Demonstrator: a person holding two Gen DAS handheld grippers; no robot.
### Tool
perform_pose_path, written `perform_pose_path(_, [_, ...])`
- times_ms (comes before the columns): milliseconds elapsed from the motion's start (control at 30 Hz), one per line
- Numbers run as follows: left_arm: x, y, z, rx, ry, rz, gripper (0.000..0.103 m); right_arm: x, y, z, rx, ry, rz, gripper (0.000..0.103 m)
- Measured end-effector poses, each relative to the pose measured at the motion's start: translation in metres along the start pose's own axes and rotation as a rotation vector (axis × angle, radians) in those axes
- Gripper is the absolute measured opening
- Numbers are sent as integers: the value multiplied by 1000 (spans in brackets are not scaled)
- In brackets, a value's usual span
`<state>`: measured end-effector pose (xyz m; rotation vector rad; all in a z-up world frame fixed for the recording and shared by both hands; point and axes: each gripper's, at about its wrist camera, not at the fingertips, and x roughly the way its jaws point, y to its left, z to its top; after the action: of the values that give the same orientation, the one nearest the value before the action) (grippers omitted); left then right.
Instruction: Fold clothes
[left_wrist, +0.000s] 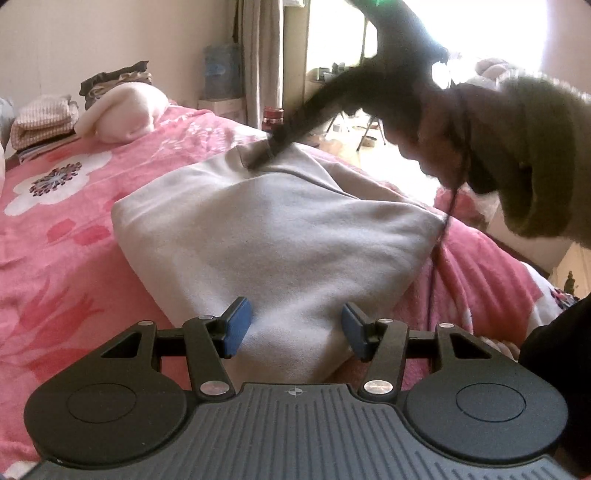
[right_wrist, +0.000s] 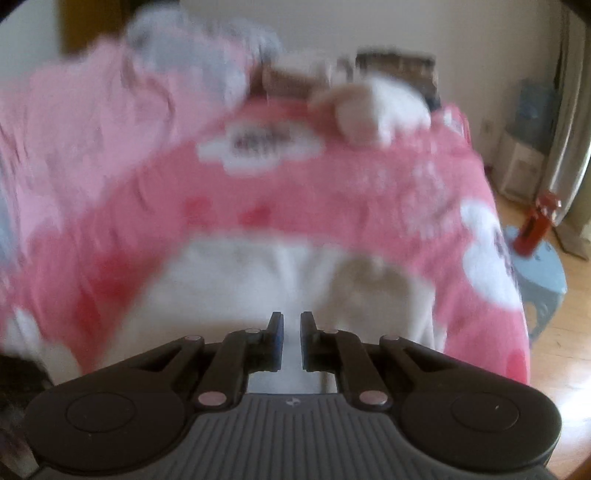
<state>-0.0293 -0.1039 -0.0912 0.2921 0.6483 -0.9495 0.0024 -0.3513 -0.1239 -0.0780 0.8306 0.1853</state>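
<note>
1. Now mid-fold: grey garment (left_wrist: 266, 236) lying on the pink blanket (left_wrist: 66, 236), already doubled into a thick, roughly square wad, near corner pointing between the left fingers.
2. Left gripper (left_wrist: 295, 328) about half open, blue pads (left_wrist: 236, 328) standing either side of the near corner, apparently not pressing on it; probably parked there to pin or catch that corner while the other hand works.
3. Right gripper (left_wrist: 267, 149) reaching in at the far edge of the garment, blurred; in its own view (right_wrist: 291, 339) only a narrow slit between the pads, with pale cloth behind it. Nearly closed, then, but cannot tell whether a thin fold is pinched or merely lies below.
4. Likely aim, judging by that reach: dragging or smoothing the far edge to square the wad.
5. Sleeve (left_wrist: 535, 158) of the person's arm crossing the upper right of the left view, dark cord hanging from it toward the garment's right corner.
6. Soft bedding under everything, so yielding and easy to rumple.
7. At the bed's head: a pale pillow (left_wrist: 125, 110) and stacked folded cloth (left_wrist: 44, 122).
8. Beyond: curtain, water bottle (left_wrist: 221, 70), bright window, wood floor, a red thing on a blue stool (right_wrist: 543, 266).
</note>
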Motion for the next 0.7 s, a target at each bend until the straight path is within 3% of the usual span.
perform_pose_path(200, [-1,1,1,8,9,3,55,4,17,2,-92,28,-70,9])
perform_pose_path(333, [-1,0,0,9,12,8,55,-29,12,8,-12,-24,-11,9])
perform_pose_path(400, [0,0,0,8,11,6,55,-36,13,3,-18,-24,-20,9])
perform_pose_path(500, [0,0,1,9,11,3,55,-8,9,-28,-50,47,-53,9])
perform_pose_path(533, [0,0,1,14,14,5,55,-7,10,-35,-69,13,-52,8])
perform_pose_path(700, [0,-1,2,12,28,14,55,-20,14,-17,-32,42,-63,9])
